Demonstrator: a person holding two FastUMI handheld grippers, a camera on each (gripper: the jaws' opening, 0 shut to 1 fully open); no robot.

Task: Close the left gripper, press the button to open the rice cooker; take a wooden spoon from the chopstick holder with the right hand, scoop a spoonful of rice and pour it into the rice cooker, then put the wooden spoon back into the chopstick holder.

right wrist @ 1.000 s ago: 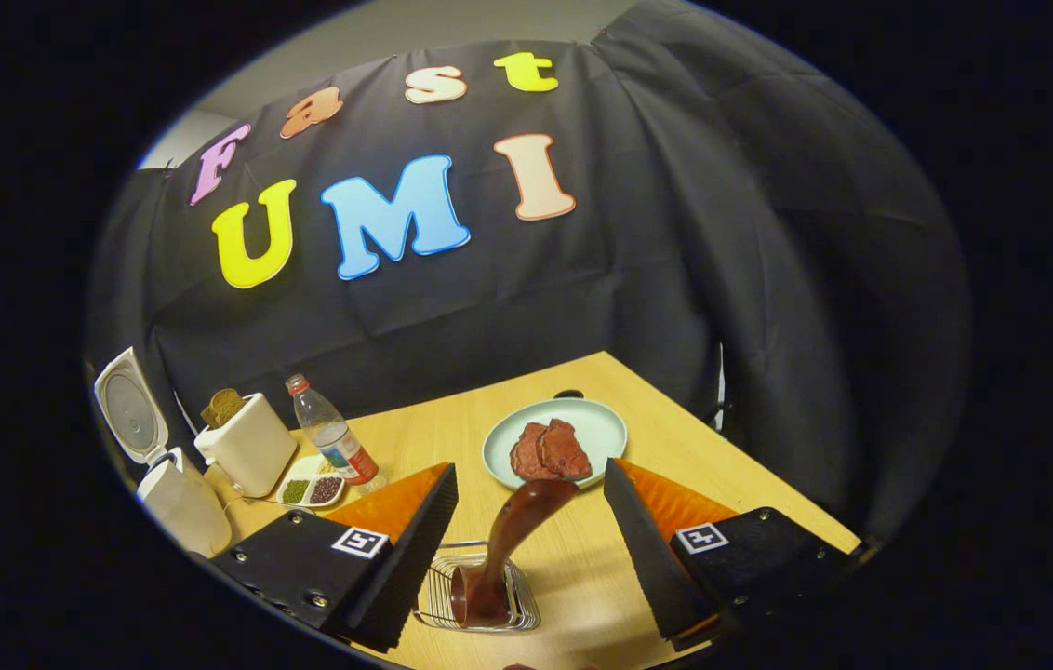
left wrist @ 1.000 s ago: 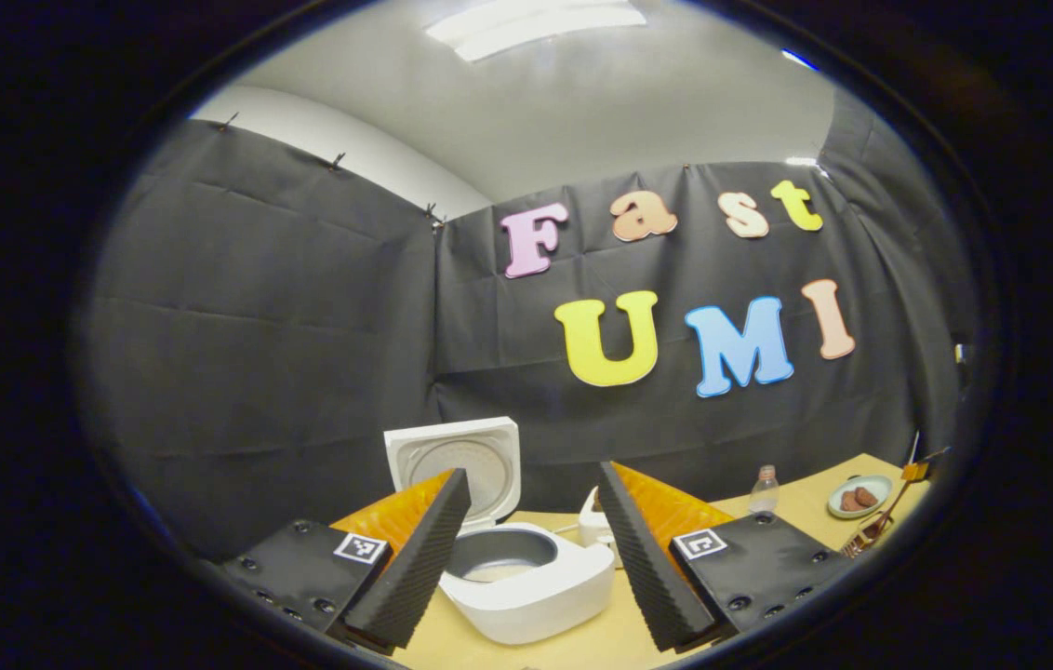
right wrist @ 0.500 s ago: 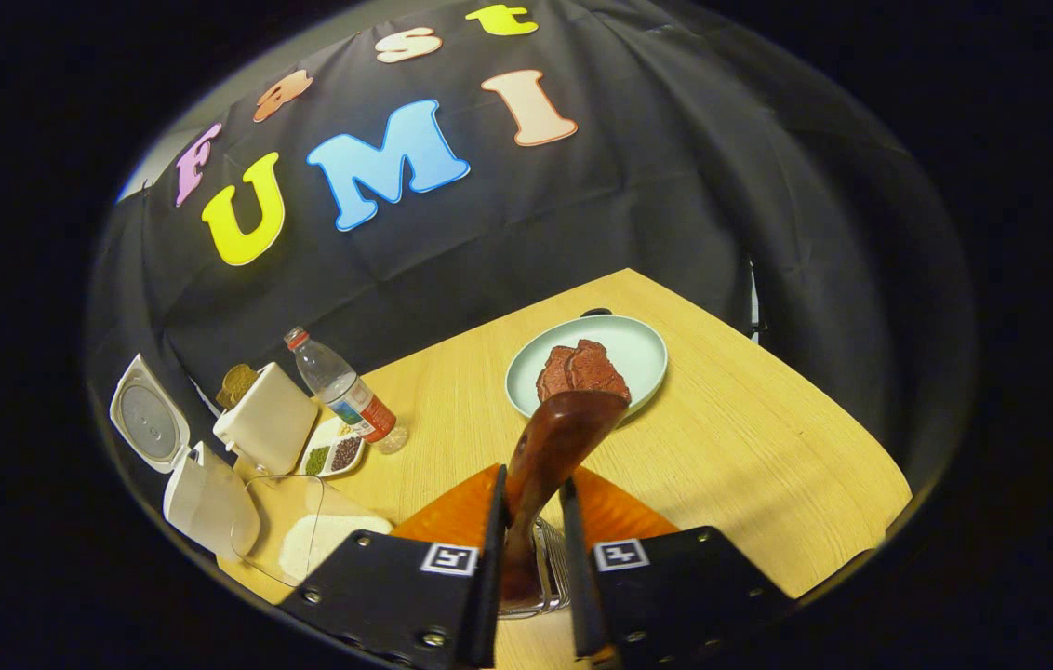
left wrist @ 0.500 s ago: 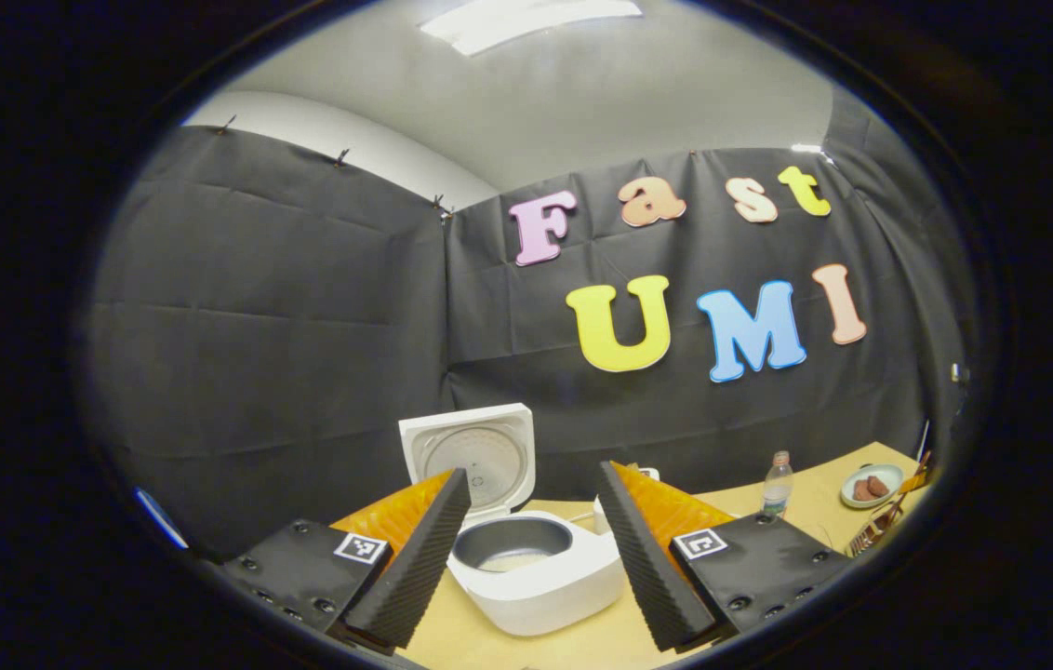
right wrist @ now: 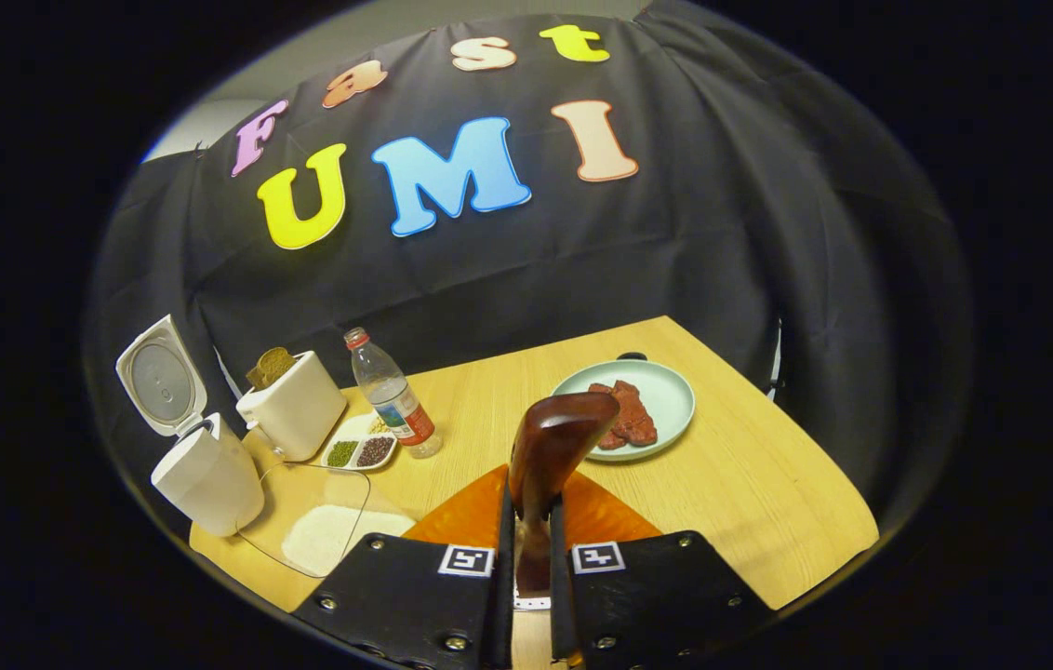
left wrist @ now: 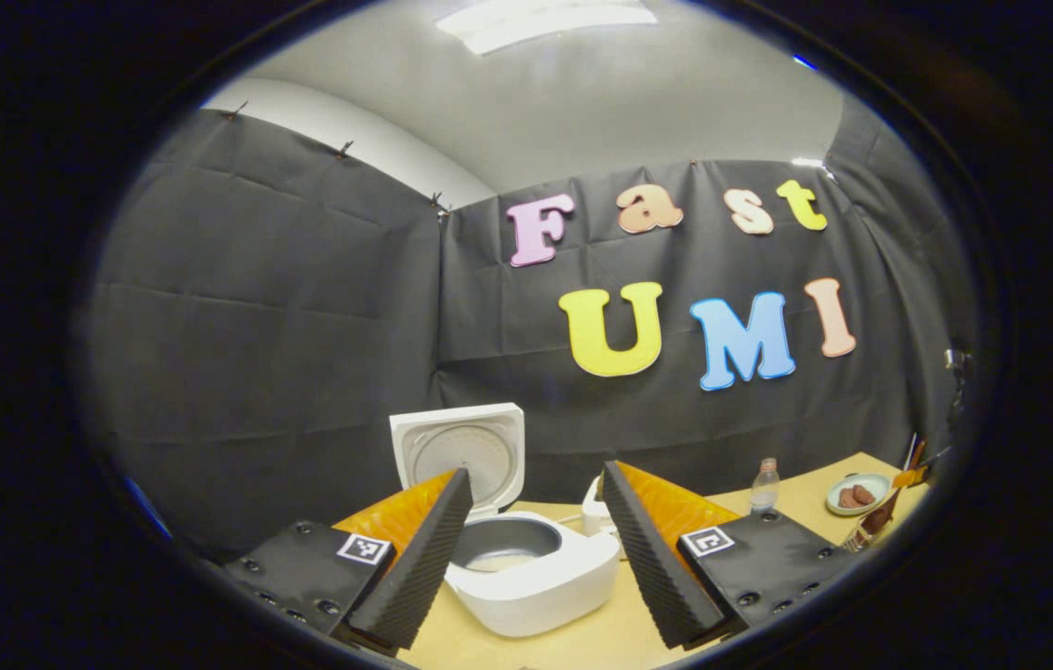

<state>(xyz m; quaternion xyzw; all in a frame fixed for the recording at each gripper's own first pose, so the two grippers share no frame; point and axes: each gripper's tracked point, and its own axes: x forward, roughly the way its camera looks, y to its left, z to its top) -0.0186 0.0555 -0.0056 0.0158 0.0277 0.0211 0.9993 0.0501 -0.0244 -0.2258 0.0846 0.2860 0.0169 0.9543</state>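
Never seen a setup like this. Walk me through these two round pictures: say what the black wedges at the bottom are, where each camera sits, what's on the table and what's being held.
The wedges are handheld two-finger grippers; each camera rides on one and looks along its fingers. In the left gripper view, the left gripper has its jaws apart, facing the rice cooker, whose lid stands open. In the right gripper view, the right gripper has its jaws clamped on a wooden spoon. On the wooden table are a plate of meat, a water bottle, a toaster and a clear tray of rice.

Right claw (right wrist: pixel 526 558) clamps wooden spoon (right wrist: pixel 550 447); plate (right wrist: pixel 666 395) beyond
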